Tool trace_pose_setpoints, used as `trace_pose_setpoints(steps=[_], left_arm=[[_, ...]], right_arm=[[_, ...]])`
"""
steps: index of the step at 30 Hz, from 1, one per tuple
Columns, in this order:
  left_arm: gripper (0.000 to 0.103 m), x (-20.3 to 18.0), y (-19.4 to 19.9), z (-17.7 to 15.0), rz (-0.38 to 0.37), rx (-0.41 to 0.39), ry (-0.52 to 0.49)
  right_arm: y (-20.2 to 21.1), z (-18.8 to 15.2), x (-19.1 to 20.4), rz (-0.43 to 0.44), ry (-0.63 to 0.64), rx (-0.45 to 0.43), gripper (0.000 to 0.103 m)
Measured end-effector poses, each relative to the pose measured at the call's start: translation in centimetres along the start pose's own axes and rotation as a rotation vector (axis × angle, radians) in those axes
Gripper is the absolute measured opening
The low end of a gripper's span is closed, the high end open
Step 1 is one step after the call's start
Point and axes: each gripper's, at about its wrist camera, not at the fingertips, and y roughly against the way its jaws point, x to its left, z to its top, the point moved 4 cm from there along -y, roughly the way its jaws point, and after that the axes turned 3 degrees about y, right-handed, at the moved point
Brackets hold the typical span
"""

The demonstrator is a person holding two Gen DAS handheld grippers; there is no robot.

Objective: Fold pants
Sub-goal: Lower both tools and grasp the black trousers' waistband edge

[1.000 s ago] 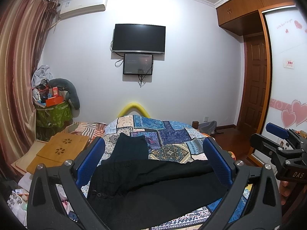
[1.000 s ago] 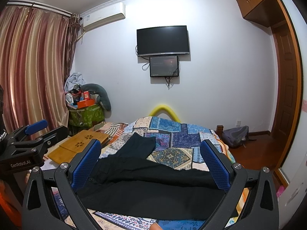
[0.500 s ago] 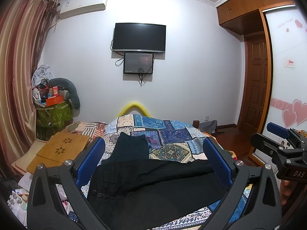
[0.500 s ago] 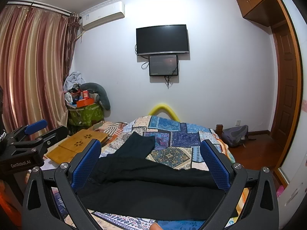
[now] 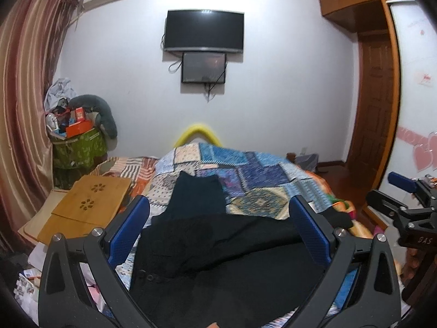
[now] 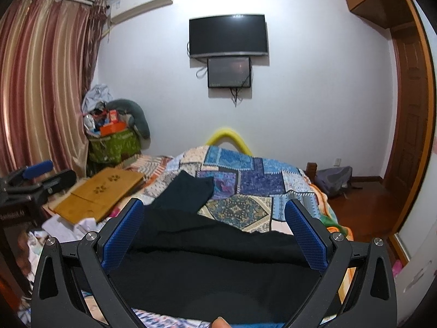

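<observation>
Black pants [image 5: 224, 248] lie spread across the near part of a bed with a patchwork quilt [image 5: 256, 172]. One dark leg or piece [image 5: 196, 194] reaches toward the far end. My left gripper [image 5: 218, 213] is open above the pants, holding nothing. My right gripper [image 6: 215, 213] is open above the same pants [image 6: 218, 262], empty. The right gripper also shows at the right edge of the left wrist view [image 5: 404, 199], and the left gripper at the left edge of the right wrist view [image 6: 35, 177].
A wooden lap table [image 5: 87, 199] lies on the bed's left side. A green basket of clutter [image 5: 76, 145] stands by the curtain. A TV [image 5: 203, 30] hangs on the far wall. A backpack [image 6: 333, 177] sits on the floor by the door.
Both grippers have tilted down a little and moved closer over the pants. The pants have not moved.
</observation>
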Motion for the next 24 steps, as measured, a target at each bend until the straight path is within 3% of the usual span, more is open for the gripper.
trace_pose_setpoints(steps=[9,13,18,22,24], left_arm=[[0.103,8.4,-13.3,-1.5,0.091,0.218,0.029],[0.089,12.5,-19.2,-3.2,0.121,0.339,0.059],[0.082,16.8,-25.0,-6.4,0.155,0.463,0.083],[0.073,18.5,-28.9,-9.4,0.156,0.566,0.097],[0.068,19.0,-30.8,-11.1,0.150,0.621,0.102]], right_arm=[[-9.0,-2.4,-2.5,0.009,0.052,0.174,0.102],[-12.6,-3.4,-3.8,0.008,0.083,0.252,0.102],[-17.5,-4.9,-5.4,0.057,0.071,0.364,0.102],[-21.4,-6.1,-5.9,0.096,0.096,0.448,0.100],[-23.2,-6.7,-5.8,0.128,0.103,0.489,0.094]])
